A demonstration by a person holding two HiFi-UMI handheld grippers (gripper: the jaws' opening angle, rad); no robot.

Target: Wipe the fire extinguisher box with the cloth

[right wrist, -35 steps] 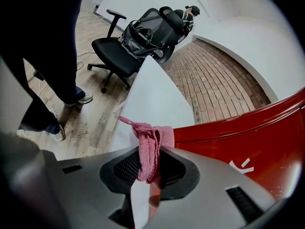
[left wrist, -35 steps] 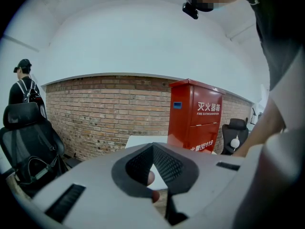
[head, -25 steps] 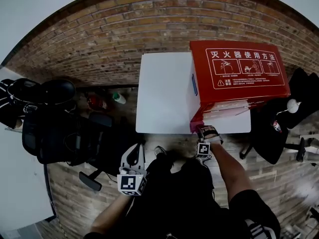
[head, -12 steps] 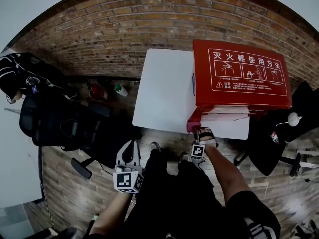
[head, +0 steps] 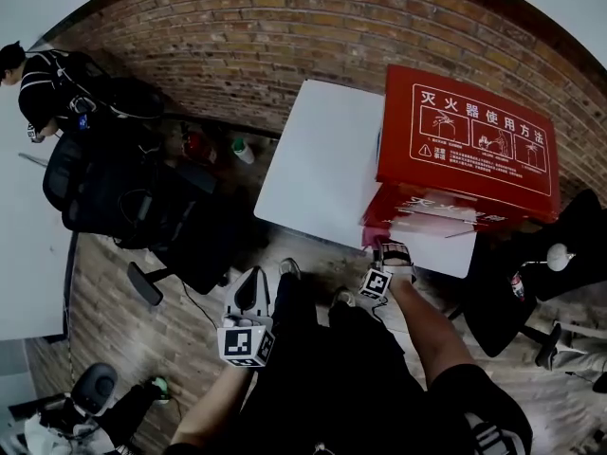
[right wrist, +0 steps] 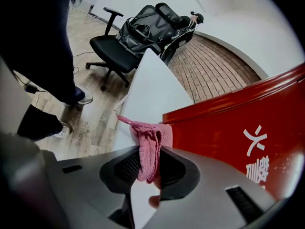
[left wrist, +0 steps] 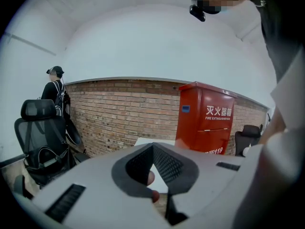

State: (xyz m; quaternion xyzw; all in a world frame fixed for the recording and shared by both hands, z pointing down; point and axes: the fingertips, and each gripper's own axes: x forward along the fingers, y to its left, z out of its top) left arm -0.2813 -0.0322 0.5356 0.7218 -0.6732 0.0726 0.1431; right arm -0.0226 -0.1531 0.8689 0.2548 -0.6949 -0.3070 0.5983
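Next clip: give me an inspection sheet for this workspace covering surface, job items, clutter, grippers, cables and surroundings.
Surface: white table, carrying only the box.
Job's things: red fire extinguisher box stands on the table's right part; pink cloth is at the box's near lower corner.
Clutter: bottle on the floor by the wall; nothing seen on the table.
Grippers: right gripper shut on the cloth; left gripper shut, empty, off the table.
Cables: thin cable on the floor.
Surroundings: brick wall, black office chair, a person far left.
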